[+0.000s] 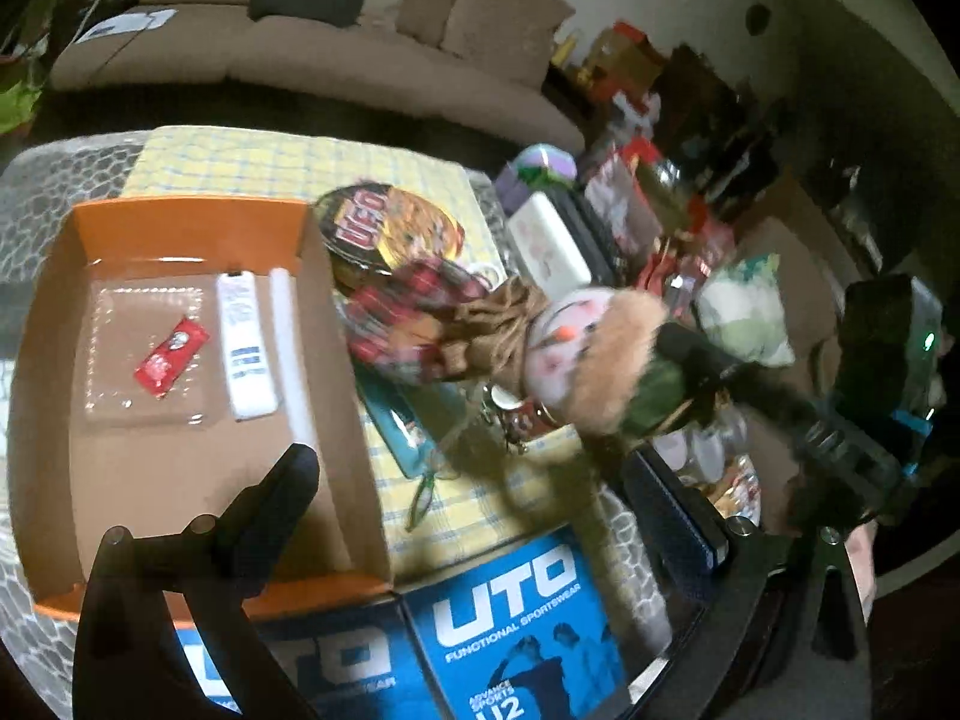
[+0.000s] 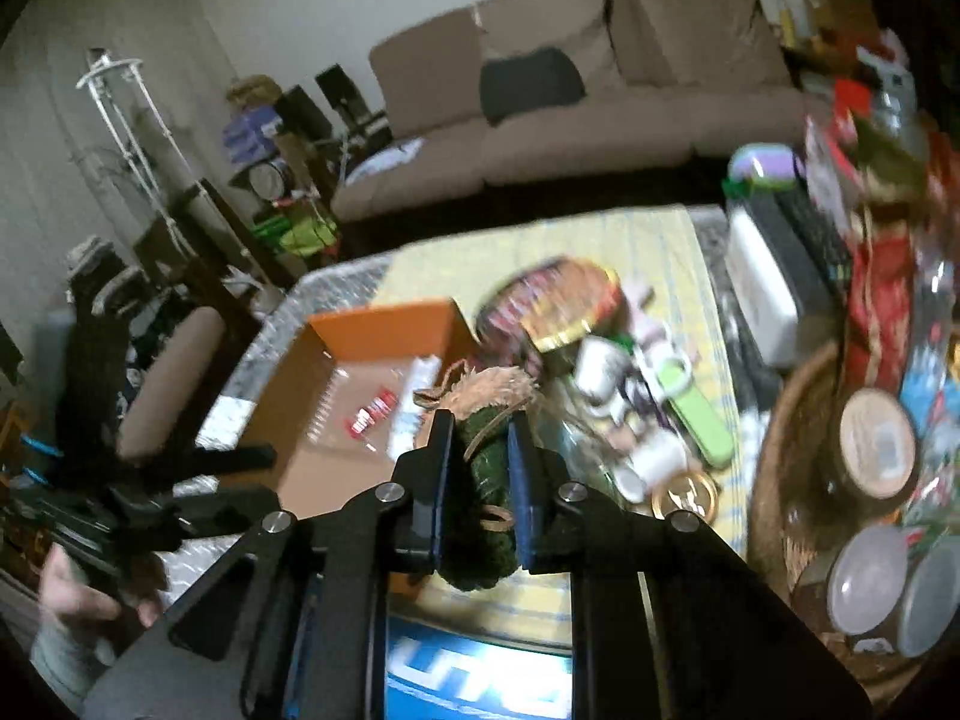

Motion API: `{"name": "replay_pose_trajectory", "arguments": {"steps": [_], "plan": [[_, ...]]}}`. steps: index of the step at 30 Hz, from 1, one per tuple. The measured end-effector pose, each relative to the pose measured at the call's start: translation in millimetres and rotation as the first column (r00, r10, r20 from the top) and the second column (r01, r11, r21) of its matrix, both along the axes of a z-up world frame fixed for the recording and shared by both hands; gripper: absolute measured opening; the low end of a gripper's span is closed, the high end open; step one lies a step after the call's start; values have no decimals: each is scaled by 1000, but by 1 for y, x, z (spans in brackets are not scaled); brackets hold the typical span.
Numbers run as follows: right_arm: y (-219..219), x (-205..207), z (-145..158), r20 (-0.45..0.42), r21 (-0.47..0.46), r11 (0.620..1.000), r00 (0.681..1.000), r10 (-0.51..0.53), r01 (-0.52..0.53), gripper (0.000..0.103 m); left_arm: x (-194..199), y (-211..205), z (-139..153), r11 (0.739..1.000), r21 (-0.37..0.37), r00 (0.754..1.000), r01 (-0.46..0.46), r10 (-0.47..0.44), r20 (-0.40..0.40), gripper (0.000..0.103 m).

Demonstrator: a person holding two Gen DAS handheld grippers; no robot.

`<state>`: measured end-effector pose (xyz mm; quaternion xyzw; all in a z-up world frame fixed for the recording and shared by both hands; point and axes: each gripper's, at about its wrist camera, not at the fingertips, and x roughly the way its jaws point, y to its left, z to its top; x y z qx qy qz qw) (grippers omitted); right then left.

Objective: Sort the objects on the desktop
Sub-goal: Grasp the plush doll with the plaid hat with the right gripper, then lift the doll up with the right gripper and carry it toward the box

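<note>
A small doll [image 1: 564,348] with a white face, orange nose, fur-trimmed green hat, brown scarf and red plaid body hangs above the table. My right gripper [image 2: 480,438] is shut on the doll's green hat [image 2: 487,480]; in the left wrist view this right gripper [image 1: 678,360] reaches in from the right. My left gripper [image 1: 468,462] stands open and holds nothing, its left finger over the orange-rimmed cardboard box [image 1: 198,222]. The box holds a red packet [image 1: 171,354], a white tube [image 1: 243,348] and a clear plastic tray [image 1: 144,354].
A UFO noodle bowl [image 1: 390,231], mugs [image 2: 600,372] and a green opener [image 2: 702,414] lie on the yellow checked cloth [image 1: 240,156]. A blue UTO box [image 1: 516,618] sits at the near edge. A wicker basket [image 2: 780,420] of jars is at the right, with a sofa [image 2: 570,120] behind.
</note>
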<state>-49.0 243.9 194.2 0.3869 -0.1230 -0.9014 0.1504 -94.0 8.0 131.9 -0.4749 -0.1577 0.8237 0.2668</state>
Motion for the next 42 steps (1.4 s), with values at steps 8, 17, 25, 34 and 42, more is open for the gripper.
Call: {"name": "replay_pose_trajectory", "arguments": {"steps": [8, 17, 25, 34, 42], "plan": [[-38, 13, 103, -101, 73, 997, 995, 10, -2, 2, 25, -38, 3, 992, 121, 1000, -23, 22, 10, 103], [-49, 48, 103, -45, 183, 983, 999, 4, 5, 2, 58, -15, -5, 994, 66, 996, 83, -84, 24, 103], [-61, 67, 141, -100, 188, 982, 994, 53, -34, 2, 92, 6, -10, 988, 38, 988, 151, -150, -24, 103], [-137, 76, 224, -185, 235, 968, 973, 136, -90, 2, 102, -59, -7, 986, 167, 1000, 11, -8, -18, 103], [-227, 55, 229, -202, 214, 959, 952, 230, -186, 2, 102, -162, 12, 968, 193, 985, -158, 169, -44, 103]]}}
